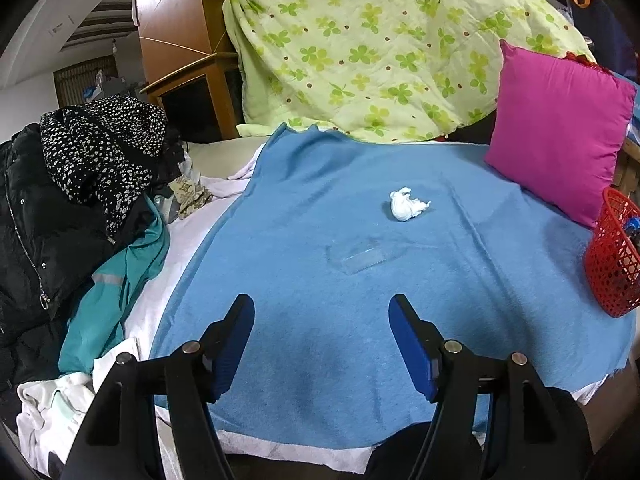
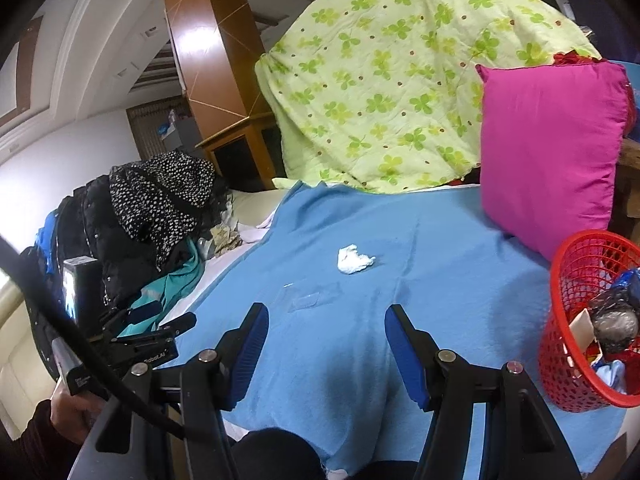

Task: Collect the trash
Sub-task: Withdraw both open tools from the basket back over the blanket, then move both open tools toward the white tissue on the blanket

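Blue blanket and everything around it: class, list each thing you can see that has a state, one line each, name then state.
Tissue: crumpled, lying loose on the blue blanket.
Clear wrapper: flat on the blanket, nearer the tongs than the tissue.
Red basket: upright, partly filled with trash.
Pink pillow: propped up, leaning.
Left tongs: open, empty.
Right tongs: open, empty.
Black jacket: heaped, unzipped.

White walls (image 2: 80,152), glossy wooden pillar (image 2: 200,48), bed under blue blanket (image 1: 360,280).
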